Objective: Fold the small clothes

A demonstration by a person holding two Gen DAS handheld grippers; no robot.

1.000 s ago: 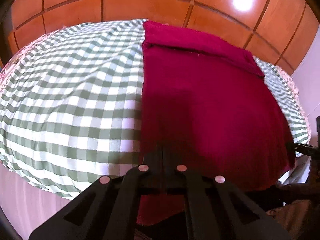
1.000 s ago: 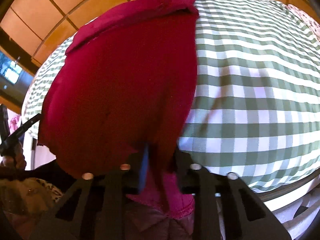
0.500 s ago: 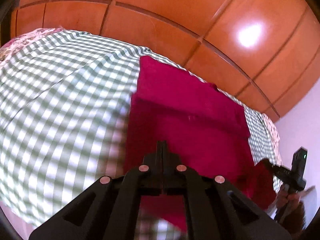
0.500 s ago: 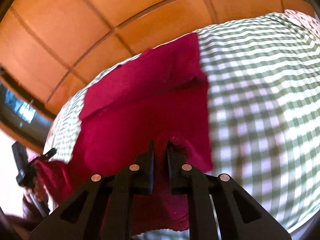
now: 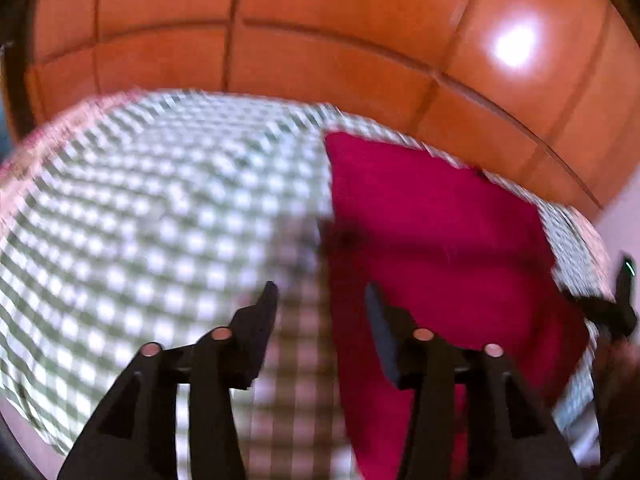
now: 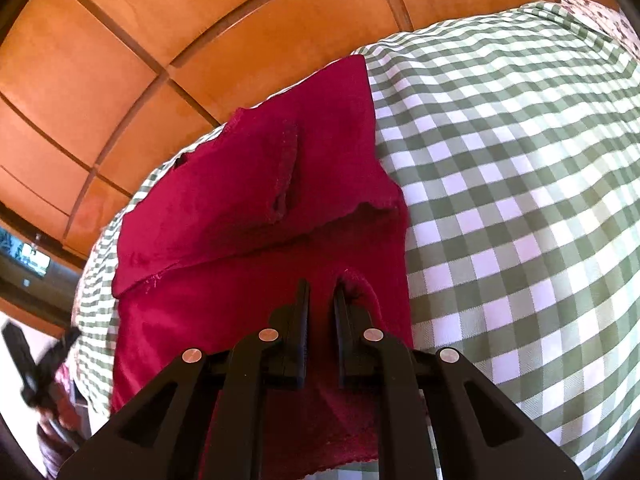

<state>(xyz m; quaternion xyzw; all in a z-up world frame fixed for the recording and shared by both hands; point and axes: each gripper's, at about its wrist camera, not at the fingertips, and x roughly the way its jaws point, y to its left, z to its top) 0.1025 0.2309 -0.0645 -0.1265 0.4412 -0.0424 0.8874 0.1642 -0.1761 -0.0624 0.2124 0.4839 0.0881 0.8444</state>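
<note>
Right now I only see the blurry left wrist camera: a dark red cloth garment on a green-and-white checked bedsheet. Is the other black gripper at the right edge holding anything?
Observer: Yes. The right gripper is shut on the near edge of the dark red cloth garment.
Visitor: Does the garment lie in one flat layer?
Observer: No. Its far part is a second layer folded over on top, with a stitched seam running down it.

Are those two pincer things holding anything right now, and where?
The right gripper pinches the red garment by its near edge. The left gripper is opening, nothing between its jaws.
</note>
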